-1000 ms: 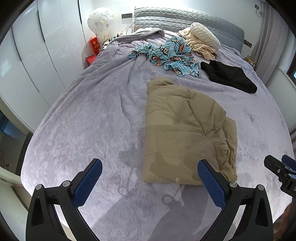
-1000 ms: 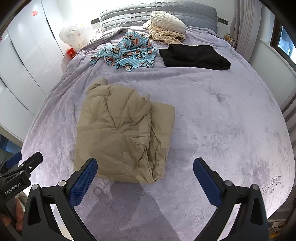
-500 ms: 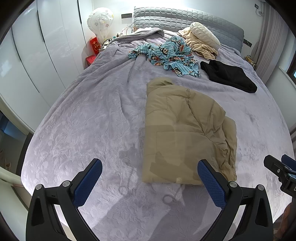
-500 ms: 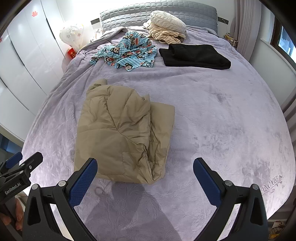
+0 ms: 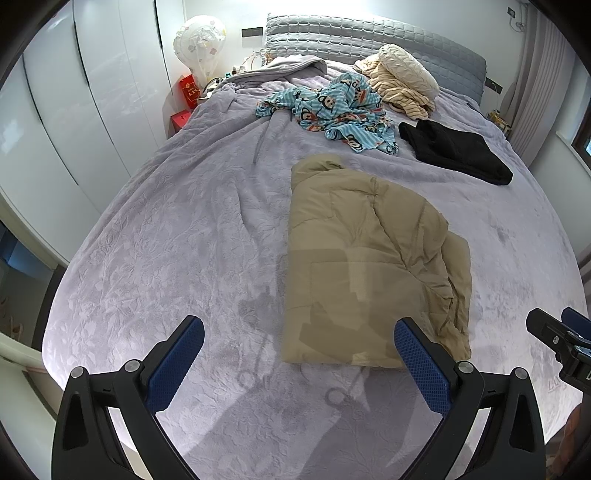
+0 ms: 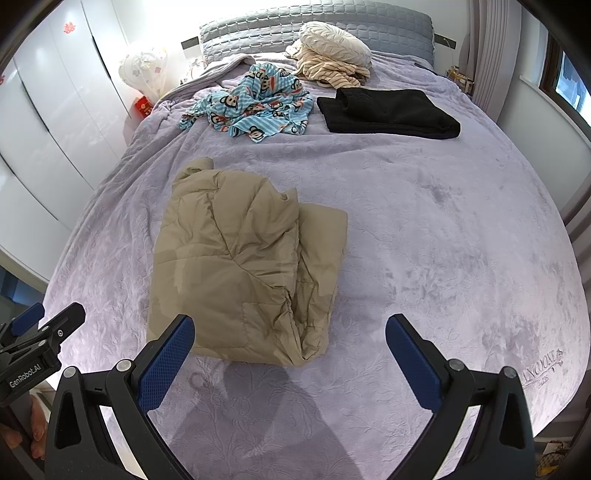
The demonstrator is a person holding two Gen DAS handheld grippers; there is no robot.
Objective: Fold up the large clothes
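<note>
A tan padded jacket (image 5: pixel 365 266) (image 6: pixel 243 266) lies folded into a rough rectangle on the lilac bedspread (image 5: pixel 177 240) (image 6: pixel 443 240). My left gripper (image 5: pixel 299 354) hovers open above the bed's near edge, just short of the jacket's near hem, with nothing between its blue pads. My right gripper (image 6: pixel 290 350) is open too, over the jacket's near right corner, and holds nothing. Each gripper shows at the edge of the other's view: the right gripper (image 5: pixel 561 339) and the left gripper (image 6: pixel 33 343).
Farther up the bed lie a crumpled blue cartoon-print garment (image 5: pixel 332 107) (image 6: pixel 255 103), a folded black garment (image 5: pixel 454 151) (image 6: pixel 388 110) and a cream heap (image 5: pixel 402 81) (image 6: pixel 332 51) by the grey headboard (image 6: pixel 314 22). White wardrobe doors (image 5: pixel 74 110) stand left; a curtain (image 5: pixel 535 74) hangs right.
</note>
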